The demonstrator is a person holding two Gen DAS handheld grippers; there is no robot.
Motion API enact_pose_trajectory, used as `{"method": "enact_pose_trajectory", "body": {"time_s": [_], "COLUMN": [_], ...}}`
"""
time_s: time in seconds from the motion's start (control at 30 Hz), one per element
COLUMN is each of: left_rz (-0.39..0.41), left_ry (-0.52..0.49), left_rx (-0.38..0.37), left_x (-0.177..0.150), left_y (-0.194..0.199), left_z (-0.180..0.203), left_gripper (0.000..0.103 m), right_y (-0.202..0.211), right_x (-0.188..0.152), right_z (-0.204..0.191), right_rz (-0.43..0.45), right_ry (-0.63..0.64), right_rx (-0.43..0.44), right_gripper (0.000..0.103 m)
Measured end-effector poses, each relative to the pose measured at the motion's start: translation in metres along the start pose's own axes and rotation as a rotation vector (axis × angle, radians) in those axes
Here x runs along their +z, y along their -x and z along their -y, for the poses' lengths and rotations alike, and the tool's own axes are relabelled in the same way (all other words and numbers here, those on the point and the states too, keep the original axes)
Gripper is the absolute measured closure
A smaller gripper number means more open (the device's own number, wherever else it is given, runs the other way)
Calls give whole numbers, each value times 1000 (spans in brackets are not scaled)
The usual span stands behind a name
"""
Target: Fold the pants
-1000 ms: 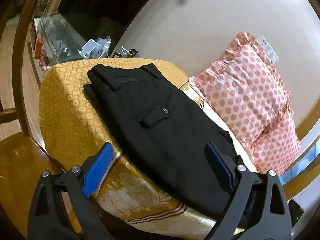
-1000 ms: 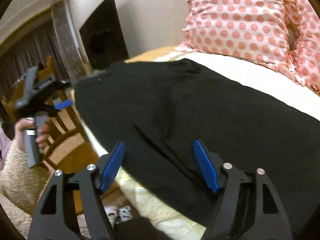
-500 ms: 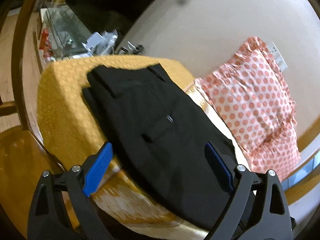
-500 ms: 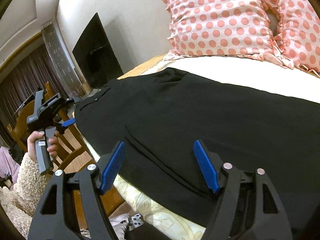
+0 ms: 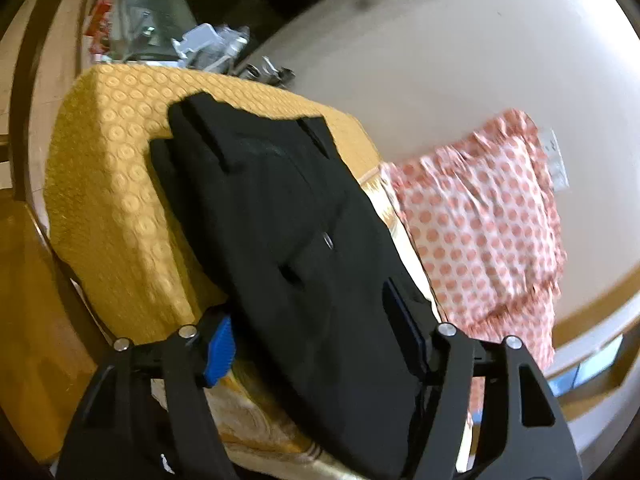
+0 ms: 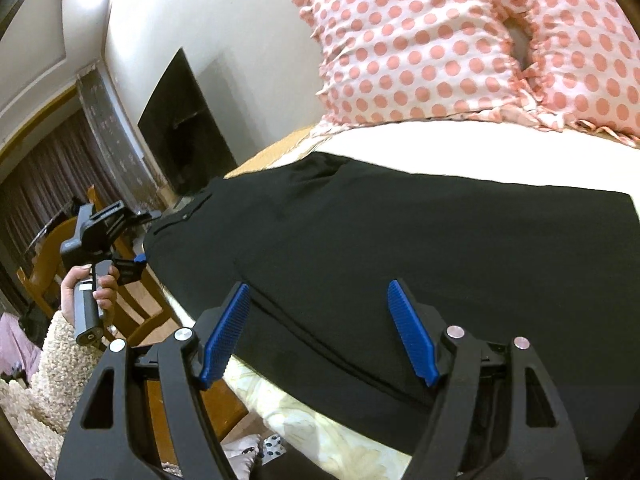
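Observation:
Black pants (image 5: 288, 240) lie flat along the bed, waistband at the far end on a yellow cover (image 5: 108, 184). My left gripper (image 5: 316, 332) is open, its jaws straddling the near edge of the pants around the seat; the left pad (image 5: 218, 346) sits partly below the fabric edge. In the right wrist view the pants (image 6: 400, 248) spread across the white sheet. My right gripper (image 6: 320, 328) is open over the near edge of the leg part. The left gripper (image 6: 132, 264) shows there at the waist end, held by a hand.
A pink polka-dot pillow (image 5: 484, 224) leans on the wall beside the pants; it also shows in the right wrist view (image 6: 460, 40). A wooden chair (image 6: 132, 312) stands by the bed side. Clutter (image 5: 208, 48) sits beyond the bed end.
My left gripper has moved forward and down onto the near pants edge. My right gripper has tilted and the pants now sit closer between its jaws.

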State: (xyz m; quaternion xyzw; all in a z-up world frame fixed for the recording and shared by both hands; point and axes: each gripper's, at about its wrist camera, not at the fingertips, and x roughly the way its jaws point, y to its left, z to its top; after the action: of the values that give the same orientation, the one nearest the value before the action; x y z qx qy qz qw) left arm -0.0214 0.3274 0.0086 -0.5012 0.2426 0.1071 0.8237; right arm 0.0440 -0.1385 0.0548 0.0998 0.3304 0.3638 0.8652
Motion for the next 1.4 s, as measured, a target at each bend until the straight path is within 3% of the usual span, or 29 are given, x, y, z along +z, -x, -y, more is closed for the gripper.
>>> {"method": "enact_pose_trajectory", "body": {"time_s": [0.1,0.3,0.4,0.43,0.5,0.57,0.63,0.7,0.77,0.83,0.9,0.97,1.1,1.27,1.33,1.4], "left_rz": [12,74,117,134,146,135,95,-18,-161,-287,-355,-306,-322,-317,-315,-397], "left_ry": [-14,-290,-488,-595,-769,-1012,-1215,-1421,-1563,-1676,-1732,-1753,-1649,-1733,-1712,-1608], "left_rx": [75,231,262,265,248,186,100,-22,-103,-141,-141,-123,-143,-127,-171,-276], "left_x": [6,-2,-18,-33,-66,-127,-193,-273,-335,-384,-409,-414,-397,-419,-415,-396], "left_y": [-8,-6,-4,-6,-10,-18,-23,-31,-39,-49,-56,-56,-48,-41,-33,-25], "left_z": [2,69,132,165,215,271,302,313,305,285,269,262,276,254,250,250], "left_gripper": [84,88,89,89,89,89,88,88,88,88,88,88,88,86,84,77], "right_y": [13,53,75,80,97,115,132,145,156,161,163,165,166,167,169,169], "right_x": [-1,-7,-12,-13,-19,-25,-32,-38,-44,-50,-53,-55,-51,-44,-38,-30], "right_z": [10,44,66,72,89,107,122,132,143,152,160,164,167,161,156,147], "right_rz": [31,115,161,172,205,239,273,295,305,299,291,289,302,325,342,358], "right_ry": [-20,-86,-131,-143,-185,-239,-289,-318,-348,-374,-390,-399,-403,-382,-370,-345], "right_rx": [-12,-55,-88,-100,-140,-178,-221,-260,-299,-328,-346,-360,-366,-370,-363,-343], "right_gripper": [30,29,29,29,29,29,29,29,29,29,29,29,29,29,29,29]}}
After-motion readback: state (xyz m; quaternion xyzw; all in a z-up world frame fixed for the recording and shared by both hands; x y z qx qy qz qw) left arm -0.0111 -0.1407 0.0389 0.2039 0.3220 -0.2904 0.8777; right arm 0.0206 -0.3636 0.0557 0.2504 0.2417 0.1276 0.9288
